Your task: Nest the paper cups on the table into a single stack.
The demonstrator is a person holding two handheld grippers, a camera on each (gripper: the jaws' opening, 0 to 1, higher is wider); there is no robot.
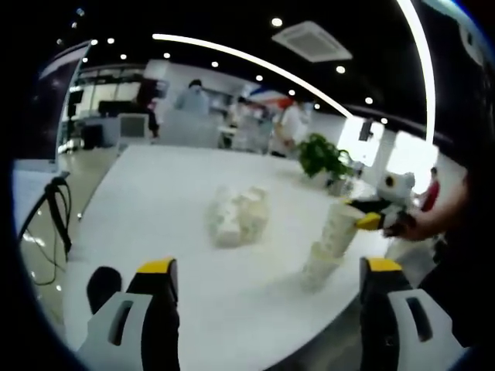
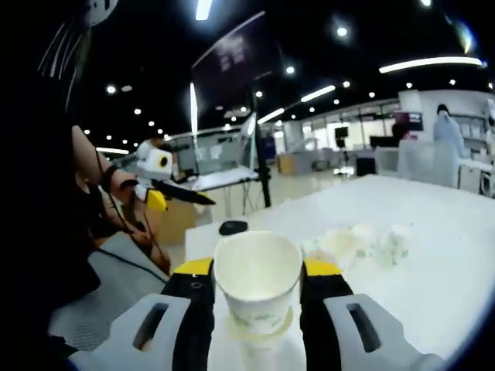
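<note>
Both grippers work at the near edge of the white table [image 1: 170, 193]. On the right gripper [image 2: 257, 272], the yellow-tipped jaws are clenched on the top paper cup [image 2: 257, 282], one jaw pressed to each side of its wall, with the open mouth facing the camera and the pale inside empty. Below that cup, between the jaws, the rim of another cup [image 2: 259, 328] shows (it sits just under the held one, though how deep the two are nested cannot be told).

From the left gripper view, the same cups appear as a leaning stack of paper cups [image 1: 329, 243] standing on the table near its front edge, tilted with the top end toward the right gripper, which grips it from the side away from the table's middle; a hand [image 1: 433, 220] is on that gripper. The left gripper [image 1: 267, 282] is released: its two jaws stand wide apart with nothing between them, apart from the stack and on the near side of it.

Toward the table's middle from the stack lies a crumpled white mass [image 1: 236, 216], well apart from the cups; what it is made of is too blurred to say. A small dark object [image 2: 233, 227] sits at the table's corner in the right gripper view. A potted green plant [image 1: 321, 154] stands beyond the stack at the table's far side. People [image 1: 294, 124] stand beyond the table in the background.
</note>
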